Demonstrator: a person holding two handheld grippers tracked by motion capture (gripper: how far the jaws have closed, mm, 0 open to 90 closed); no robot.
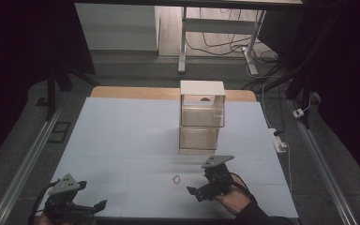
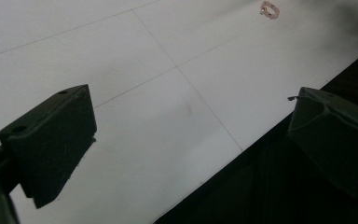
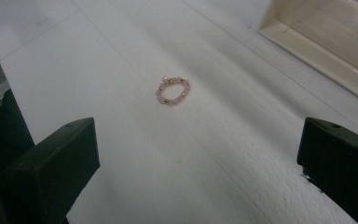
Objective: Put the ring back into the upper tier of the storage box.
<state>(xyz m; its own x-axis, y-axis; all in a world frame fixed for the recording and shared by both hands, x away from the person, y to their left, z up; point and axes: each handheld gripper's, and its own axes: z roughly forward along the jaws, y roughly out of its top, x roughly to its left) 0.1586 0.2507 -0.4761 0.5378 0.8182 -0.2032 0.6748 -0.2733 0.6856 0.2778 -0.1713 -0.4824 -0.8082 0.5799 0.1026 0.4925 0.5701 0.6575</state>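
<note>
My right gripper [image 1: 198, 192] sits lower right of the high view, jaws spread wide, holding nothing. The bead bracelet [image 1: 176, 178] lies flat just left of it, lower centre, with bare table [image 1: 122, 136] between. A clear stacked box [image 1: 202, 117] stands behind it. My left gripper [image 1: 93, 205] is wide open and empty at lower left.

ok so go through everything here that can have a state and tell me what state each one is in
left gripper: open, jaws wide apart, nothing between them, at the table's near edge.
right gripper: open, empty, pointed at the bracelet.
pink beaded bracelet: lying flat on the table, a closed loop, untouched.
clear drawer box: upright, two tiers stacked; both drawers look pushed in.
table: white top, bare apart from the bracelet and the box.
</note>
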